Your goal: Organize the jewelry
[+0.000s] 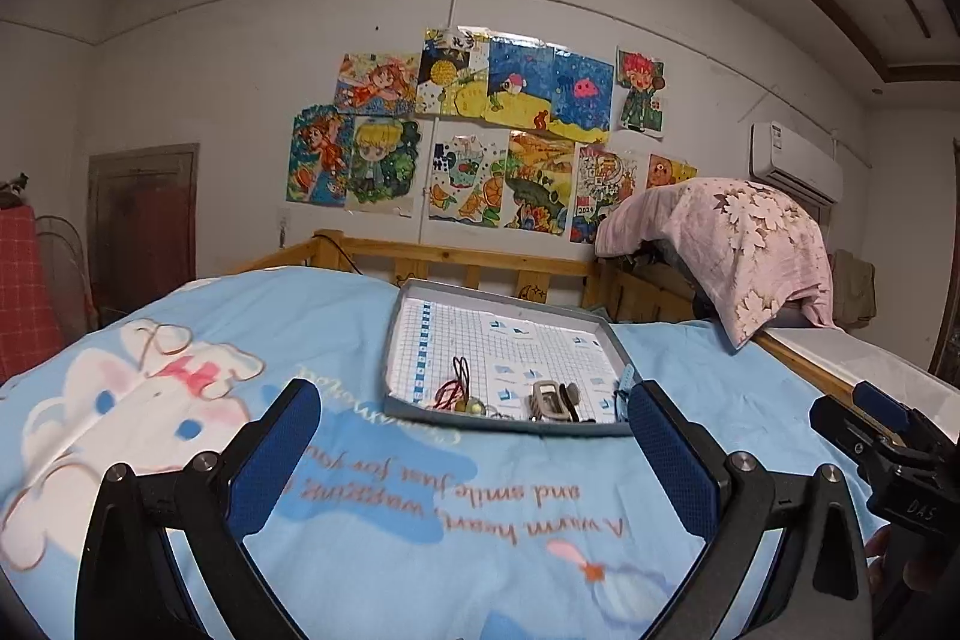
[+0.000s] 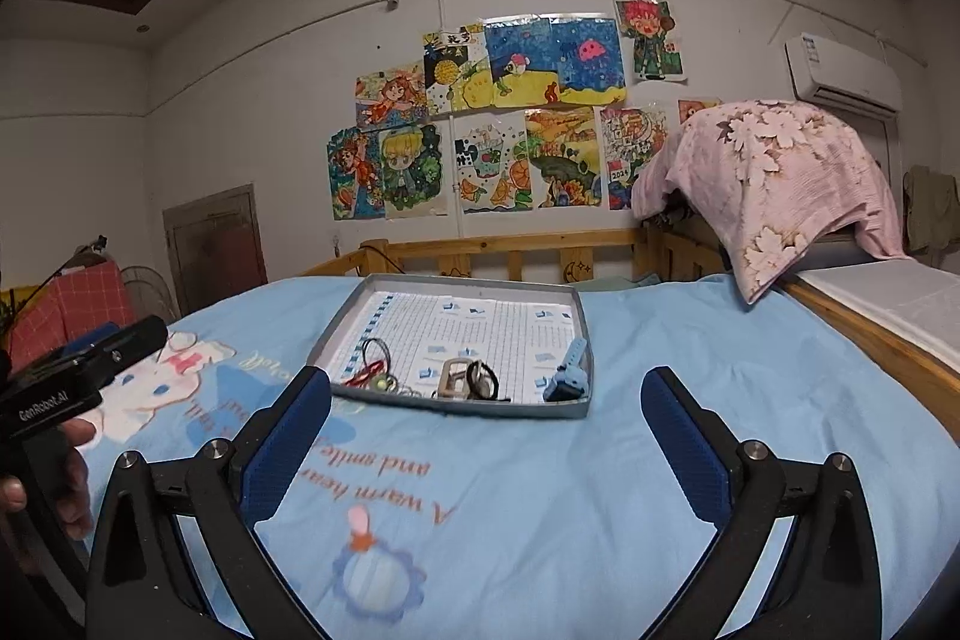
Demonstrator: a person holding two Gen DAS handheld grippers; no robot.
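Note:
A shallow grey tray (image 1: 396, 328) (image 2: 585, 334) lined with grid paper lies on the blue bedspread, ahead of both grippers. Along its near edge lie a red and black cord necklace (image 1: 459, 382) (image 2: 372, 361), a small metal piece with dark rings (image 1: 549, 400) (image 2: 468, 379), and a light blue watch (image 1: 624, 382) (image 2: 570, 370) at the right. My left gripper (image 1: 474, 394) stands open and empty, short of the tray. My right gripper (image 2: 486, 382) is open and empty too, also short of the tray. Each gripper shows at the edge of the other's view.
The blue cartoon bedspread (image 1: 360, 490) (image 2: 720, 340) covers the bed. A wooden rail (image 1: 468, 259) (image 2: 516, 244) runs behind it. A pink flowered cloth (image 1: 738, 244) (image 2: 774, 184) drapes over something at the right. A red checked item (image 1: 24, 280) stands at the left.

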